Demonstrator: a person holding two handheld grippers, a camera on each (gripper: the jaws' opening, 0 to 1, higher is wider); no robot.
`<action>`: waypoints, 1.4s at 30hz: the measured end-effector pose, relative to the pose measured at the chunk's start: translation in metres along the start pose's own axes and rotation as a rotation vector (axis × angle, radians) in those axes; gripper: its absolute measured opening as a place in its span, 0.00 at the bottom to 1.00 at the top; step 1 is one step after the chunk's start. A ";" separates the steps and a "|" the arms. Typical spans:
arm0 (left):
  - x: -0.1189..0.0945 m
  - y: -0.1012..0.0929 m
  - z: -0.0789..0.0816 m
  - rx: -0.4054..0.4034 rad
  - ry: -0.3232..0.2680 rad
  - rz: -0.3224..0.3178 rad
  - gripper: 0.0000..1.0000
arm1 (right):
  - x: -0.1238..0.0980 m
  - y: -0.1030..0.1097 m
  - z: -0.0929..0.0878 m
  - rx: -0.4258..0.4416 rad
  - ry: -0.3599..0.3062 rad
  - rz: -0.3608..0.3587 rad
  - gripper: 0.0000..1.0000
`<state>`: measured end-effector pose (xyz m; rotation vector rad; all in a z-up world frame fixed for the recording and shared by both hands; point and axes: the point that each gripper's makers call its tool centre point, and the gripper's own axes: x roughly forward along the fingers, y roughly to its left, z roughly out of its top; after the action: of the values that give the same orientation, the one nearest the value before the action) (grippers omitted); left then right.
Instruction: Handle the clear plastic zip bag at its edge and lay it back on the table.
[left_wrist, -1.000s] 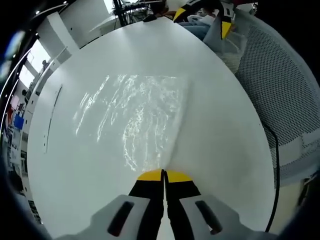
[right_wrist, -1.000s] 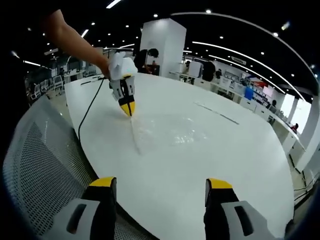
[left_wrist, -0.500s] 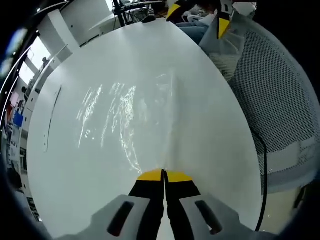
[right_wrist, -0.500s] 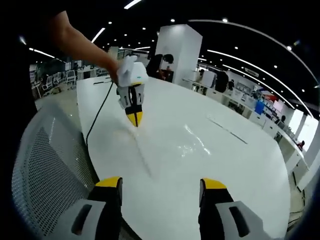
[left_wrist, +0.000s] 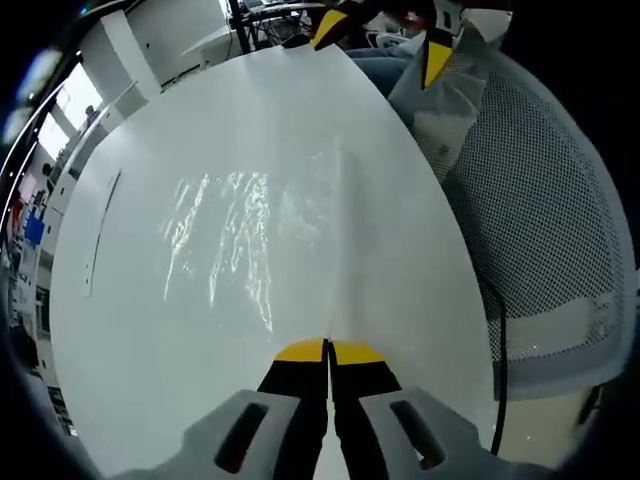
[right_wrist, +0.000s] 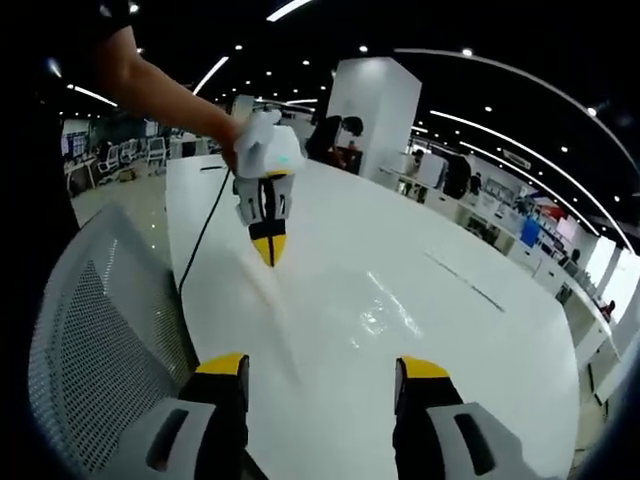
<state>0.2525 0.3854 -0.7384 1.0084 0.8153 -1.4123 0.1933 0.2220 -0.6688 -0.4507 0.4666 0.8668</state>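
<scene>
The clear plastic zip bag shows as glinting film over the white table. My left gripper is shut on the bag's near edge, and the bag's seam runs away from its yellow tips. In the right gripper view, a hand holds that left gripper pointing down, a little above the table. The bag slopes from its tip down to the tabletop. My right gripper stands open near the table's edge with nothing between its jaws. That right gripper appears at the far end in the left gripper view.
A grey mesh chair stands against the table's edge beside the bag, also seen as the chair. A black cable hangs from the left gripper over the table edge. Office desks and people sit far behind.
My left gripper has risen from the tabletop with the bag's edge in it, so that side of the bag now lifts off the table. The right gripper stays open.
</scene>
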 end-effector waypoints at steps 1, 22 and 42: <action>-0.001 -0.002 0.002 -0.002 -0.002 0.000 0.00 | 0.001 0.001 0.001 -0.002 -0.003 0.003 0.55; -0.015 -0.028 0.019 -0.036 0.001 -0.023 0.00 | 0.017 0.020 0.017 -0.077 -0.025 0.095 0.42; -0.025 -0.042 0.037 -0.047 -0.001 -0.012 0.00 | 0.035 0.040 0.025 -0.163 -0.012 0.196 0.16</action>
<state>0.2054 0.3652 -0.7046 0.9678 0.8512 -1.3981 0.1859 0.2798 -0.6759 -0.5553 0.4350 1.1020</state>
